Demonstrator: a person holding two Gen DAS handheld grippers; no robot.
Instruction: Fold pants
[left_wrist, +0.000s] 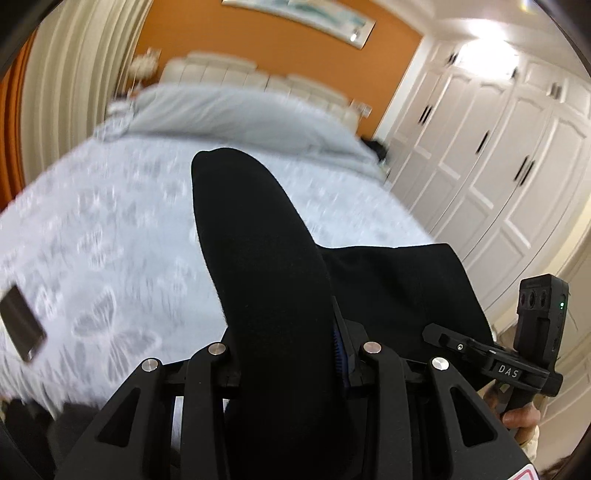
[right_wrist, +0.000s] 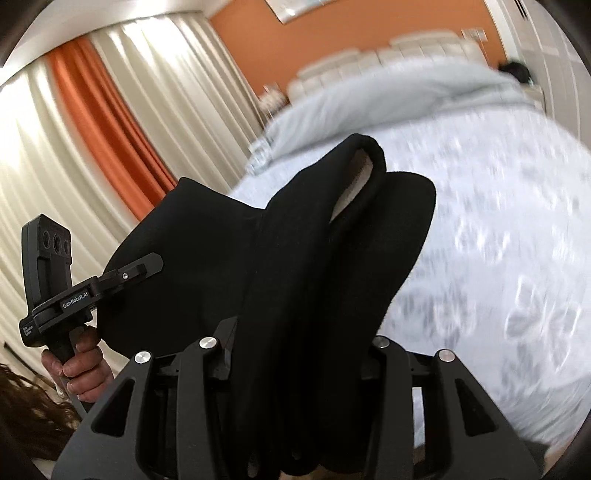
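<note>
The black pants (left_wrist: 258, 258) are lifted above the bed, stretched between both grippers. My left gripper (left_wrist: 291, 354) is shut on a thick fold of the black cloth, which hides its fingertips. My right gripper (right_wrist: 303, 350) is shut on another bunch of the pants (right_wrist: 295, 240), with a looped hem or waistband sticking up past it. The right gripper's body shows in the left wrist view (left_wrist: 517, 354), and the left gripper's body shows in the right wrist view (right_wrist: 66, 288); each is held by a hand.
A bed (left_wrist: 110, 221) with a pale grey patterned cover lies below and ahead, blurred. A dark phone (left_wrist: 22, 325) lies on it at the left. White wardrobes (left_wrist: 498, 166) stand at the right, and curtains (right_wrist: 92, 129) hang at the left.
</note>
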